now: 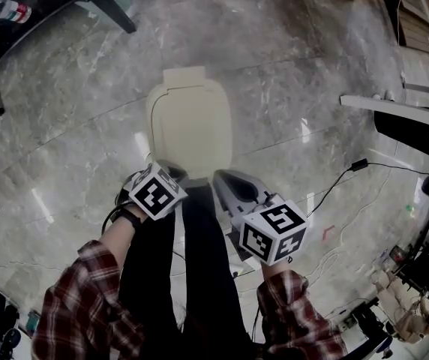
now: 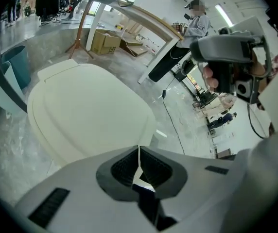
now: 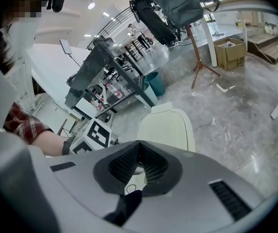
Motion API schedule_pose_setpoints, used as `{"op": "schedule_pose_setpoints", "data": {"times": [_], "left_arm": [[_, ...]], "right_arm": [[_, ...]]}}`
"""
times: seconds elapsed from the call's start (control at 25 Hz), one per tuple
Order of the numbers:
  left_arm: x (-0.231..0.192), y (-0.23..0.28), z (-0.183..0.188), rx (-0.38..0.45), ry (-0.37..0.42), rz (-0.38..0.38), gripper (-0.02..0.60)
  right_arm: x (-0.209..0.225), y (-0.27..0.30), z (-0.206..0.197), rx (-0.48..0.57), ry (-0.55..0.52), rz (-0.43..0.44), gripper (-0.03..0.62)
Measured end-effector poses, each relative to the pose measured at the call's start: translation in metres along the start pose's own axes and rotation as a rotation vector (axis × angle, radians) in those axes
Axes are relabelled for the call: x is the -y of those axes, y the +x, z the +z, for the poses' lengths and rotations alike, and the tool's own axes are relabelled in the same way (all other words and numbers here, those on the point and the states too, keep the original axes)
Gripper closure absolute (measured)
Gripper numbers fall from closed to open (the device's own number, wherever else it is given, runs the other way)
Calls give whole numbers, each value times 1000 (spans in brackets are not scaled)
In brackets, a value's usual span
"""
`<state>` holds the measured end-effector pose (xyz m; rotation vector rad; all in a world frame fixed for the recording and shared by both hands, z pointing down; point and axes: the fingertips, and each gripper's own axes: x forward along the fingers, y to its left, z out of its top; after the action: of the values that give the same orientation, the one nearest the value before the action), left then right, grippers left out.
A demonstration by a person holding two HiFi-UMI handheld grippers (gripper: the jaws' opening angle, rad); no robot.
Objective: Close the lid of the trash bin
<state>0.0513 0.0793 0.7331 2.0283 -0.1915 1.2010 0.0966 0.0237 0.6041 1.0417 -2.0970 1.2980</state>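
The cream trash bin (image 1: 189, 121) stands on the marble floor right in front of the person, and its lid (image 2: 88, 111) lies flat and down on it. My left gripper (image 1: 171, 169) hovers just short of the bin's near edge, jaws shut with nothing between them (image 2: 139, 150). My right gripper (image 1: 226, 178) is beside it to the right, also shut and empty (image 3: 139, 144). The right gripper view has the bin (image 3: 170, 125) ahead and the left gripper's marker cube (image 3: 97, 133) at its left. Neither gripper touches the bin.
A black cable (image 1: 340, 180) runs over the floor at the right, below a white beam (image 1: 388, 105). A black chair leg (image 1: 114, 10) stands far left. A teal bin (image 3: 154, 83), a cardboard box (image 3: 231, 48) and desks lie beyond. A person (image 2: 195, 22) stands far off.
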Motion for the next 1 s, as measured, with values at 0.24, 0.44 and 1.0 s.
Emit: {"op": "schedule_pose_setpoints", "data": {"times": [0.24,0.44,1.0], "left_arm": [[-2,5,-6,-16,26,16,571],[-2,7,-6,-33,48,18,571],[4,-17,16,73,-62,26,571]], "right_arm": [[-1,-3,1,8,5,-6,582],[1,-4,1,8,10,-9,582],[-11,-15,11,-1,-32,-7,582]]}}
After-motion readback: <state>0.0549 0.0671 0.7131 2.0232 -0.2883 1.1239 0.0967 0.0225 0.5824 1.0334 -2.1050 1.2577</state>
